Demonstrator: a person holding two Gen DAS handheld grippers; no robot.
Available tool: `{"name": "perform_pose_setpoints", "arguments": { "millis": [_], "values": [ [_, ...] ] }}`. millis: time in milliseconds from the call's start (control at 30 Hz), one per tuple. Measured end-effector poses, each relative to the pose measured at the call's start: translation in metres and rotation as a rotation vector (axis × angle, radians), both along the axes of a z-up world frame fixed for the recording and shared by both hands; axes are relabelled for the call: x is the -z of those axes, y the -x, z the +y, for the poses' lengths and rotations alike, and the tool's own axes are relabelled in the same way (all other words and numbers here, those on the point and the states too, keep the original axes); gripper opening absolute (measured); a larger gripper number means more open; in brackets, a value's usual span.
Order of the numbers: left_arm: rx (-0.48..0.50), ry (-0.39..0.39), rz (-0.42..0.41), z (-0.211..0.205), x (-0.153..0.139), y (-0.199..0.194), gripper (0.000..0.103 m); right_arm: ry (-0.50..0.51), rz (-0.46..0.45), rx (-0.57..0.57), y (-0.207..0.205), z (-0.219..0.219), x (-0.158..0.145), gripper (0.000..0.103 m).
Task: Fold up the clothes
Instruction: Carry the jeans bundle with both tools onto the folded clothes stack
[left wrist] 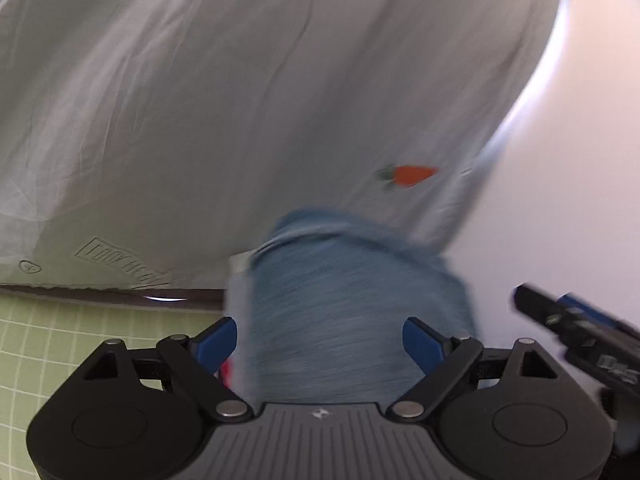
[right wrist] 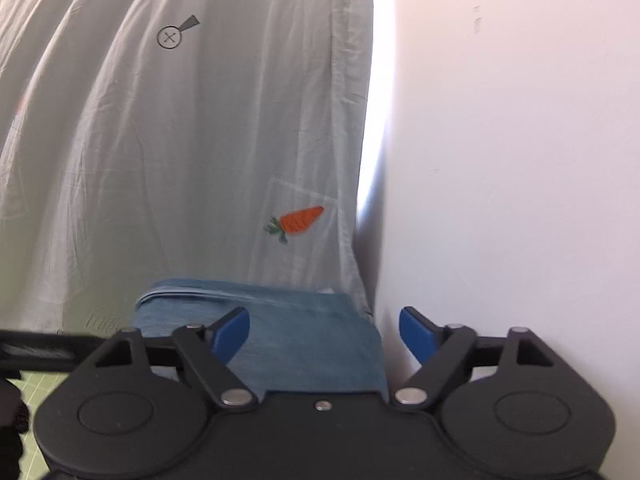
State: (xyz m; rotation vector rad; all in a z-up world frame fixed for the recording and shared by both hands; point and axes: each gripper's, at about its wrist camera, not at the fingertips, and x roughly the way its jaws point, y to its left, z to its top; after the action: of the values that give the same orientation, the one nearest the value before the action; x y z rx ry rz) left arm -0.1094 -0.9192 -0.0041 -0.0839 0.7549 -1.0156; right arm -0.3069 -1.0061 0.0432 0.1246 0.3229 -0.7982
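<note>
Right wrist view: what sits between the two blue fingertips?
In the right wrist view, the folded blue garment fills the left part of the gap in the open right gripper; the rest shows bare white surface. Contact with the pads is unclear.

The left black two-finger tongs [left wrist: 320, 340], low in the frame's centre, stand with blue-padded fingers [left wrist: 218, 338] spread wide. The right black tongs [right wrist: 325, 336] sit likewise at bottom centre, blue pads [right wrist: 416, 334] parted, and also show at the left view's right edge [left wrist: 576, 320].
</note>
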Motion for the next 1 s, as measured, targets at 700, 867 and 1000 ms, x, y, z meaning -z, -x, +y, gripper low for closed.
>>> {"name": "perform_pose_setpoints", "arguments": {
  "millis": [700, 867, 1000],
  "values": [
    [0.047, 0.063, -0.239, 0.063, -0.018, 0.039, 0.103, -0.006, 0.030, 0.028, 0.014, 0.033, 0.046, 0.103],
    [-0.015, 0.068, -0.274, 0.136, -0.041, 0.084, 0.103, 0.008, 0.066, 0.131, 0.046, 0.097, 0.025, 0.103],
    [-0.047, 0.059, -0.281, 0.194, -0.042, 0.119, 0.103, -0.089, 0.022, 0.140, 0.082, 0.143, 0.015, 0.103]
  ]
}}
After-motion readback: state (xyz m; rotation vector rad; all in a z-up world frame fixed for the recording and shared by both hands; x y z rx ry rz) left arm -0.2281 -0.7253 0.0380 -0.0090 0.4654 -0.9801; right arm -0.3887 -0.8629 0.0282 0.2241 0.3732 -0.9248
